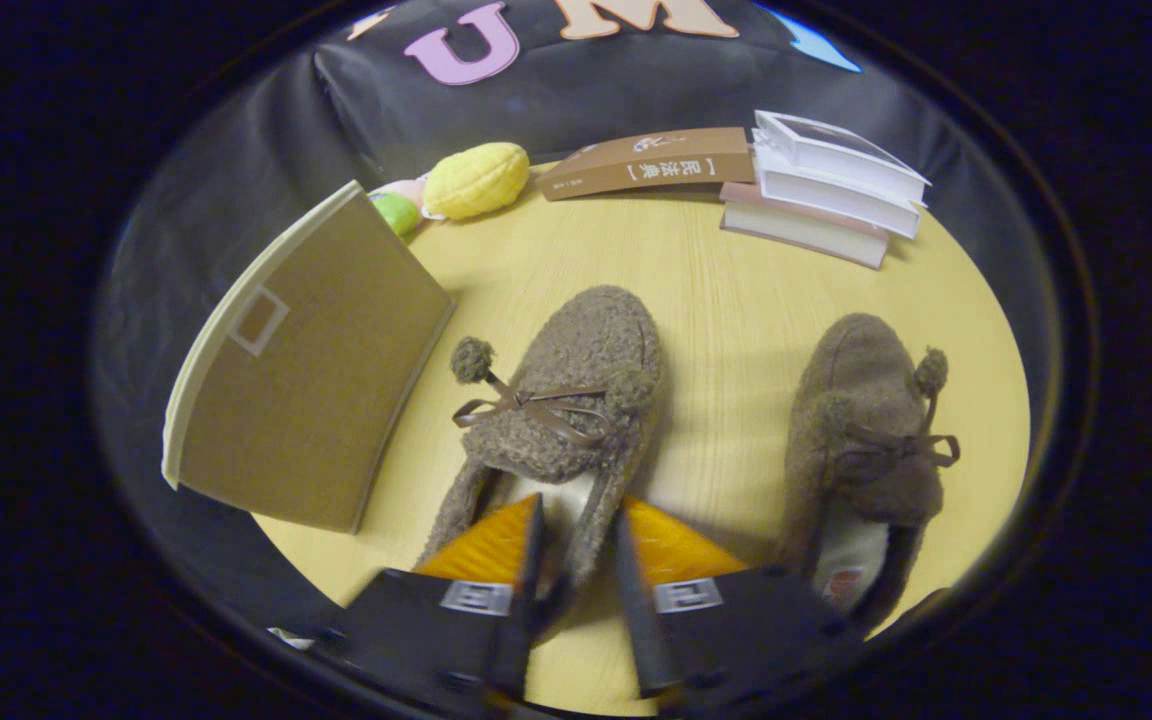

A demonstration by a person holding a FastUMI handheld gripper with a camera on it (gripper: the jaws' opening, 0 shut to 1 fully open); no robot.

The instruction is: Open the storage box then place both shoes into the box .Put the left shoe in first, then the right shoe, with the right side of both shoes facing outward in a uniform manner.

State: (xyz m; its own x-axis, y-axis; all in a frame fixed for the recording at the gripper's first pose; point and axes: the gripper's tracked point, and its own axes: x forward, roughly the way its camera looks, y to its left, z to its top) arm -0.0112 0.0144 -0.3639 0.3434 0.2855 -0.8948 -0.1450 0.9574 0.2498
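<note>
Fingers first: we see the gripper angled down over the near edge of the table, its two fingers a narrow gap apart. The right side wall of the nearer shoe runs between them at the heel end, one finger inside the shoe's opening and the other outside it. Whether both pads actually press on that wall we cannot tell.

That shoe, a fuzzy brown slipper with a ribbon bow and pom-poms, points away from us toward the far edge. Its mate, the second shoe, lies well apart toward the right edge, also toe-away. Off the left edge stands the storage box, a brown box with a pale rim, its lid side tilted toward us and shut.

Along the far edge we see a yellow plush toy, a brown book lying flat, and a stack of books at the far right corner.
</note>
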